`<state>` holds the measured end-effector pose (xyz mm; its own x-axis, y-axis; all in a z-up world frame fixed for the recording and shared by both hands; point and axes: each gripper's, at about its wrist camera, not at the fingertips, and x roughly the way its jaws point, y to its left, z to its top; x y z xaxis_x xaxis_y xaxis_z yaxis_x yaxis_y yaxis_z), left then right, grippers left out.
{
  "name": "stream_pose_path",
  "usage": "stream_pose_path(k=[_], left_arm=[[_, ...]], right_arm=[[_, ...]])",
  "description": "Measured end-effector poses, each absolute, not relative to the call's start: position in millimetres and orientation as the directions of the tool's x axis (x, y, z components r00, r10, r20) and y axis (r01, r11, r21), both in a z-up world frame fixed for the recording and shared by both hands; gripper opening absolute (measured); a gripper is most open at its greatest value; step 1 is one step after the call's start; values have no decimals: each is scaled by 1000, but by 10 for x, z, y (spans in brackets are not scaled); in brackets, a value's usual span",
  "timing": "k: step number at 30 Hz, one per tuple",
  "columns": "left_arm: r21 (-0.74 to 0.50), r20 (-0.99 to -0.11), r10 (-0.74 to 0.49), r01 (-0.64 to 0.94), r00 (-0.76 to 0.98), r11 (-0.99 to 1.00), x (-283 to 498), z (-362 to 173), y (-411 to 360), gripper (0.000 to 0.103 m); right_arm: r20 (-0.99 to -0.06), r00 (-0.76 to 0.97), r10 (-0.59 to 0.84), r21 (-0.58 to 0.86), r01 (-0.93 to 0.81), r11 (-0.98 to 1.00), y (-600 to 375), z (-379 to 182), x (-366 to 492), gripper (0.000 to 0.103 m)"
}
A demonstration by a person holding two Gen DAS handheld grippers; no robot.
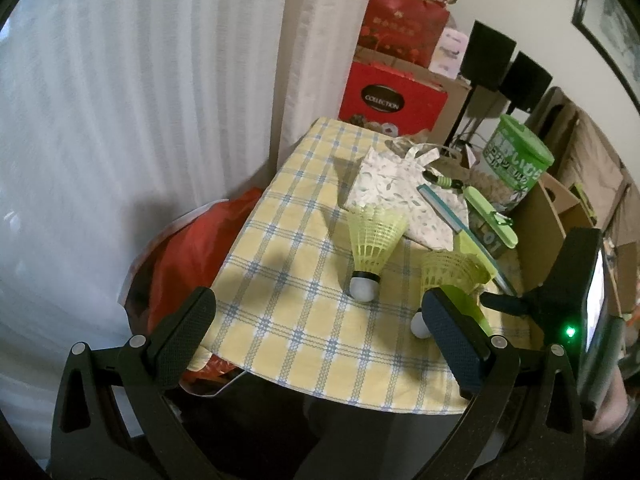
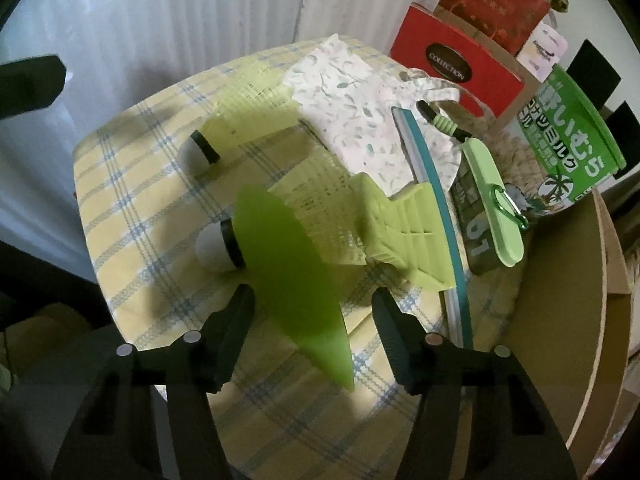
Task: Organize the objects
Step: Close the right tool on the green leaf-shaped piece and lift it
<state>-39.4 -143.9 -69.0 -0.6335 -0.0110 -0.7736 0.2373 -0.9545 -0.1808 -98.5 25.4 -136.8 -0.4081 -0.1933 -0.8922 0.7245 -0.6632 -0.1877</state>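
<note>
Both grippers hover spread wide, holding nothing.

The left gripper [image 1: 318,330] hangs over the near edge of the surface, its jaws far apart. The right gripper [image 2: 314,330] sits low near the surface's near right corner, jaws parted, pads [image 2: 230,336] bare and pointing forward.

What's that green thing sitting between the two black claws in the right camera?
A bright green plastic blade lies between the open right gripper, above the checked tablecloth, shown in the right wrist view.

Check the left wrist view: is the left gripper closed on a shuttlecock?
No. The left gripper is wide open, holding nothing; the nearest shuttlecock lies apart on the checked tablecloth.
</note>
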Motion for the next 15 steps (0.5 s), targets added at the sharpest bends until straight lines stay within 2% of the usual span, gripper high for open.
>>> stream_pose_path(k=[1, 4, 5, 11, 15], left_arm=[[-183, -774, -9, 236, -633, -954, -395, -700, -1443, 103], [-186, -776, -2, 231, -630, -955, -399, -715, -1427, 103], [-184, -777, -1, 230, -629, -956, -400, -716, -1418, 103], [-188, -774, 6, 220, -633, -957, -385, -682, -1399, 103], [-192, -771, 12, 214, -637, -958, -382, -654, -1372, 103]], right_arm=[[-892, -408, -194, -189, 726, -661, 247, -1368, -980, 58], [-897, -389, -211, -168, 740, -651, 232, -1361, -949, 40], [-898, -386, -213, -164, 741, -652, 231, -1359, -948, 38], [-896, -378, -234, -141, 741, -657, 263, -1332, -927, 32], [-895, -358, -267, -97, 740, -666, 312, -1262, -897, 32]])
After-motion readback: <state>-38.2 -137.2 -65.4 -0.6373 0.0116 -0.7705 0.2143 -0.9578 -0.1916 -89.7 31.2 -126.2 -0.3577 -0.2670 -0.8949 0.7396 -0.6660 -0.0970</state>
